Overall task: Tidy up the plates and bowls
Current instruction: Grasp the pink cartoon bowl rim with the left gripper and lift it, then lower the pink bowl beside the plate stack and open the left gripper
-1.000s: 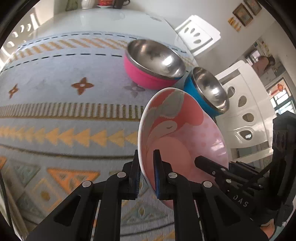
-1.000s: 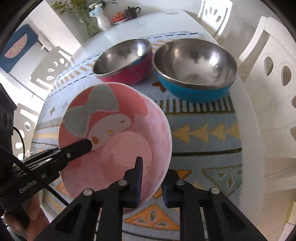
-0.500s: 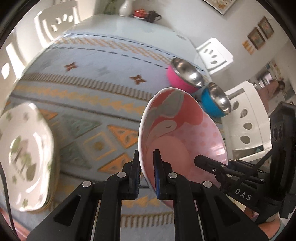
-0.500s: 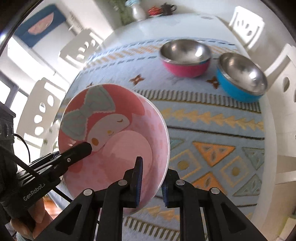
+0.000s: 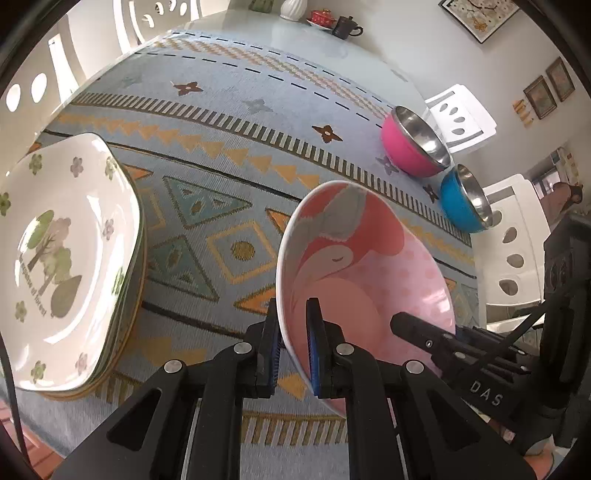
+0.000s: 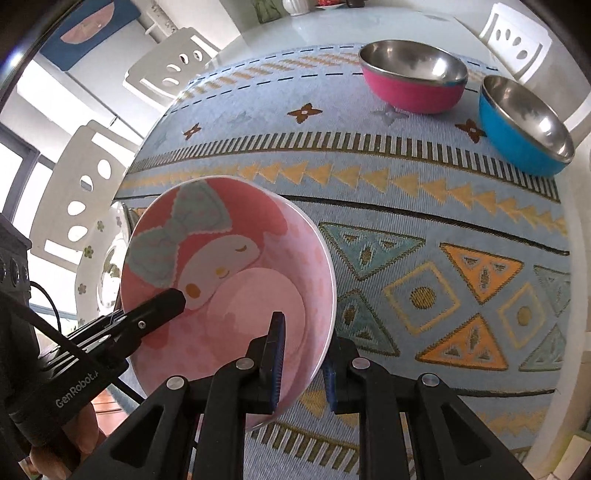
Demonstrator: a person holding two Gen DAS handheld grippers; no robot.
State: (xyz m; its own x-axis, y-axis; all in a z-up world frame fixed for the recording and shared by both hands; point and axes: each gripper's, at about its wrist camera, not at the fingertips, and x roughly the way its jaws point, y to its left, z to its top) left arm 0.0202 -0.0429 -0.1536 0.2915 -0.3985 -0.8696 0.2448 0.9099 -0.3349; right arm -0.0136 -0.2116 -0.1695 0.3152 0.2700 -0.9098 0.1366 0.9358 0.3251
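A pink cartoon plate hangs tilted above the patterned cloth, held from both sides. My left gripper is shut on its left rim, and my right gripper is shut on its right rim. A stack of white flowered plates lies on the table just left of the held plate. Far to the right stand a pink steel bowl and a blue steel bowl, side by side and upright.
A blue patterned tablecloth covers the round white table. White chairs ring it. At the far edge stand a vase, a red pot and a dark cup. A person's hand holds the left gripper.
Both grippers have carried the pink plate leftward across the table. The steel bowls have dropped away to the right, and the stack of white plates has come into view on the left.
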